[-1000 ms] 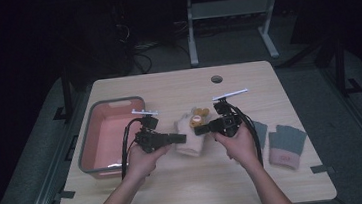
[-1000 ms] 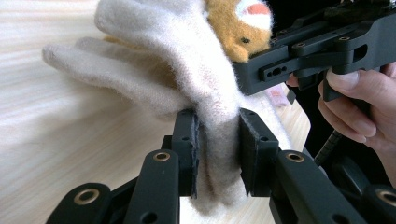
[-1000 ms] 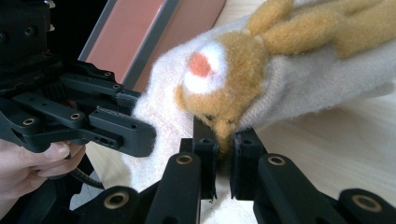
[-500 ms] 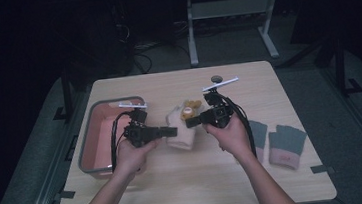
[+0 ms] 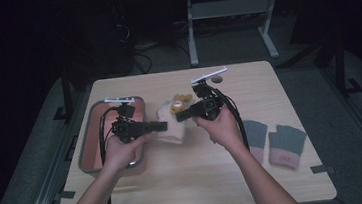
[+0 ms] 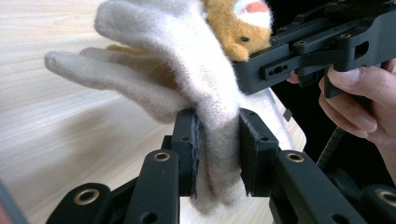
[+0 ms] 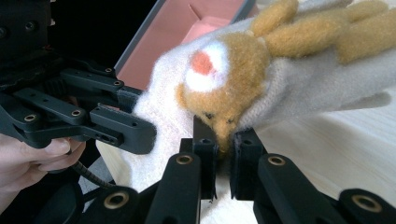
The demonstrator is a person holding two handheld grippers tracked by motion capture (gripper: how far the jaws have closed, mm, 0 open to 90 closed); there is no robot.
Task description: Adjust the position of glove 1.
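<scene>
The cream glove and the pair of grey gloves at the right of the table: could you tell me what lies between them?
In the high view, the person's right hand with the right gripper lies between the cream glove and the grey gloves.

Both forearms reach in from below (elbows apart, wrists angled inward). The left hand-held gripper (image 5: 164,126) points right with its jaws clamped tight; the right hand-held gripper (image 5: 179,116) points left, jaws likewise pinched. Their tips sit close together, raised off the worktop (image 5: 191,181).

Both tools, left tool (image 5: 164,126) and right tool (image 5: 181,115), grip the cream glove (image 5: 171,125)
</scene>
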